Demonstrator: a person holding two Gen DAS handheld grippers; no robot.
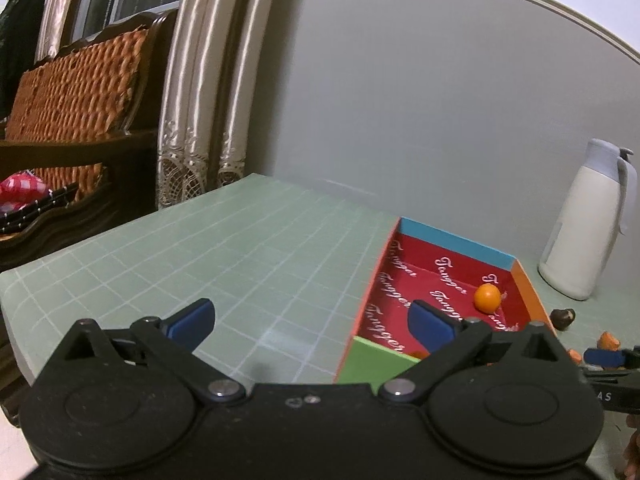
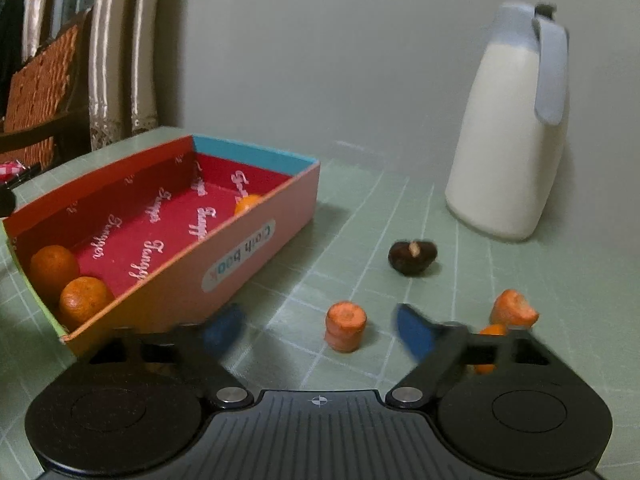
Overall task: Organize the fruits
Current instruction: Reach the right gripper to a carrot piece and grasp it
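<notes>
So the desk (image 2: 500, 280) has a green grid mat on it, and there's a box (image 2: 256, 236) with a red inside sitting left of center in the right wrist view. Three oranges are in it: two (image 2: 86, 298) bunched together in the near corner, touching each other, and one (image 2: 247, 204) further back against the right wall. The left wrist view shows that far orange (image 1: 487, 298) too.

Out on the mat to the right of the box there's a carrot chunk (image 2: 346, 330) standing on end, a second carrot piece (image 2: 514, 308) further right, and something orange half hidden behind the right finger, can't tell what it is. A dark brown fruit (image 2: 414, 258) with a pale stem stub sits further back, between the carrots and a white jug (image 2: 508, 152) with a grey lid and handle.

The right hand-held gripper (image 2: 320, 330) has its fingers apart, and the standing carrot chunk is right between the blue pads, but they're not touching it. The tips are blurred.

The left hand-held gripper (image 1: 312, 322) is spread wide with nothing in it, left pad over bare mat, right pad over the box's near end. A wicker chair and curtains are off to the left behind the desk.
</notes>
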